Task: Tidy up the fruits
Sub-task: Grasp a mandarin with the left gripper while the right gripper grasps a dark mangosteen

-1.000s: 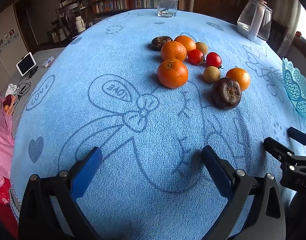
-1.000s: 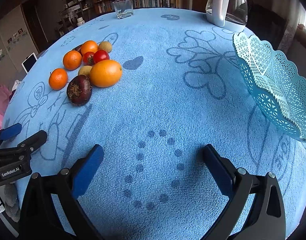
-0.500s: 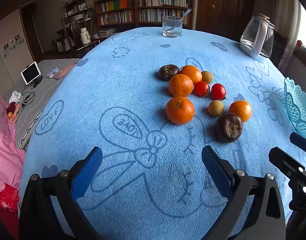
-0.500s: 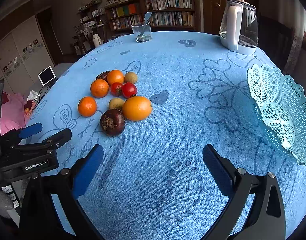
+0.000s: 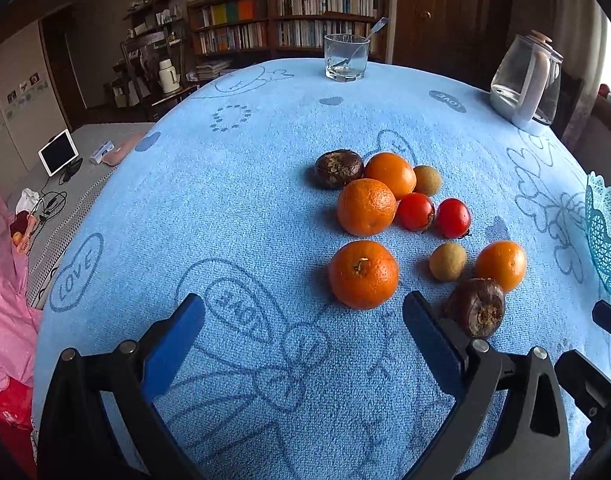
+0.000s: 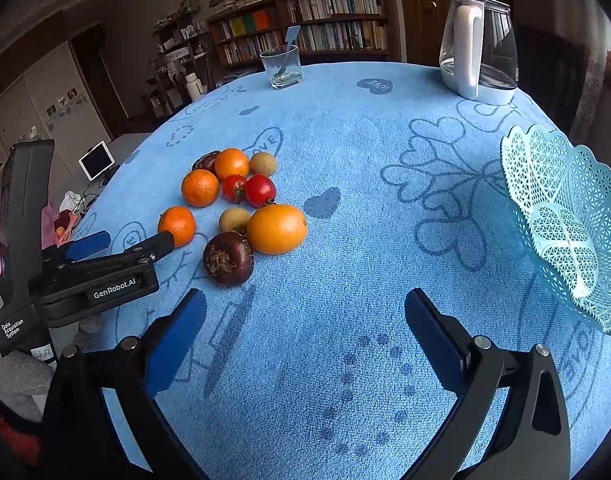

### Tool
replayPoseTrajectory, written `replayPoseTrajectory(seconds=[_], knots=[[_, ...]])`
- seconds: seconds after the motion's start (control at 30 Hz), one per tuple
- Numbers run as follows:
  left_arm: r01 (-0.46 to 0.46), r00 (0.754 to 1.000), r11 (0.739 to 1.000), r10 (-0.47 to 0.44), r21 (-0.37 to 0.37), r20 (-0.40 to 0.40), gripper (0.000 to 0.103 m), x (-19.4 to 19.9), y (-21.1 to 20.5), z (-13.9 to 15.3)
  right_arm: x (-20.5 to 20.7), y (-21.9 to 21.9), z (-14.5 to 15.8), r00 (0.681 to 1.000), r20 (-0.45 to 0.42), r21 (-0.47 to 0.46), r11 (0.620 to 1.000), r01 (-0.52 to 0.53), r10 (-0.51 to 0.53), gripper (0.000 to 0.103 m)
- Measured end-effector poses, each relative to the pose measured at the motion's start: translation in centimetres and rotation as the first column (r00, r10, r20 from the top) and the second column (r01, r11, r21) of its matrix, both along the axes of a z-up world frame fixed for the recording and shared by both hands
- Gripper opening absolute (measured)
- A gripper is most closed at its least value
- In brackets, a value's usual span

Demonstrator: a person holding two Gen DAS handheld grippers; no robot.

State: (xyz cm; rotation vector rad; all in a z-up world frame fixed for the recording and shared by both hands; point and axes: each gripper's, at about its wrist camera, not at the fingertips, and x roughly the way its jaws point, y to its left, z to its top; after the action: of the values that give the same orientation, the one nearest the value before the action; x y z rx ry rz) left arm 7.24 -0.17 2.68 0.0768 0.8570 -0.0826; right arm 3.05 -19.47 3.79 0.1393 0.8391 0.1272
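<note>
Several fruits lie in a cluster on the blue tablecloth: oranges (image 5: 363, 274) (image 6: 276, 229), two red tomatoes (image 5: 452, 218) (image 6: 260, 190), kiwis (image 5: 447, 261) and two dark brown fruits (image 5: 476, 307) (image 6: 227, 258). A turquoise lattice basket (image 6: 565, 224) stands empty at the right, its rim showing in the left wrist view (image 5: 607, 240). My left gripper (image 5: 303, 340) is open and empty, just short of the nearest orange. My right gripper (image 6: 305, 336) is open and empty over bare cloth between fruits and basket. The left gripper also shows in the right wrist view (image 6: 129, 242).
A drinking glass with a spoon (image 5: 346, 57) (image 6: 285, 67) and a glass kettle (image 5: 525, 80) (image 6: 478, 60) stand at the table's far edge. Bookshelves (image 5: 297, 20) fill the back wall. A tablet (image 5: 58, 157) and pink bedding (image 5: 5, 312) lie left of the table.
Both grippers have tilted up and pulled back, so the fruits, glass and kettle sit lower in both views. Both stay open. No fruit has moved.
</note>
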Motion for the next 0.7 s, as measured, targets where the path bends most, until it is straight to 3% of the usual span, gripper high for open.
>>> replayPoseTrajectory(seconds=[0.37, 0.57, 0.7], knots=[[0.043, 0.999, 0.999, -0.043, -0.016, -0.012, 0.098, 1.9, -1.3, -0.7, 0.9, 0.4, -1.0, 0.999, -0.032, 0.000, 1.000, -0.003, 0.003, 0.101], [0.086, 0.996, 0.994, -0.088, -0.059, -0.033, 0.082, 2.5, -1.5, -1.1, 1.3, 0.6, -1.3, 0.999, -0.045, 0.000, 1.000, -0.005, 0.005, 0.101], [0.120, 0.992, 0.989, -0.123, -0.089, -0.032, 0.063, 2.4, -1.6, -1.4, 1.5, 0.8, -1.4, 0.999, -0.049, -0.004, 1.000, -0.009, 0.008, 0.101]])
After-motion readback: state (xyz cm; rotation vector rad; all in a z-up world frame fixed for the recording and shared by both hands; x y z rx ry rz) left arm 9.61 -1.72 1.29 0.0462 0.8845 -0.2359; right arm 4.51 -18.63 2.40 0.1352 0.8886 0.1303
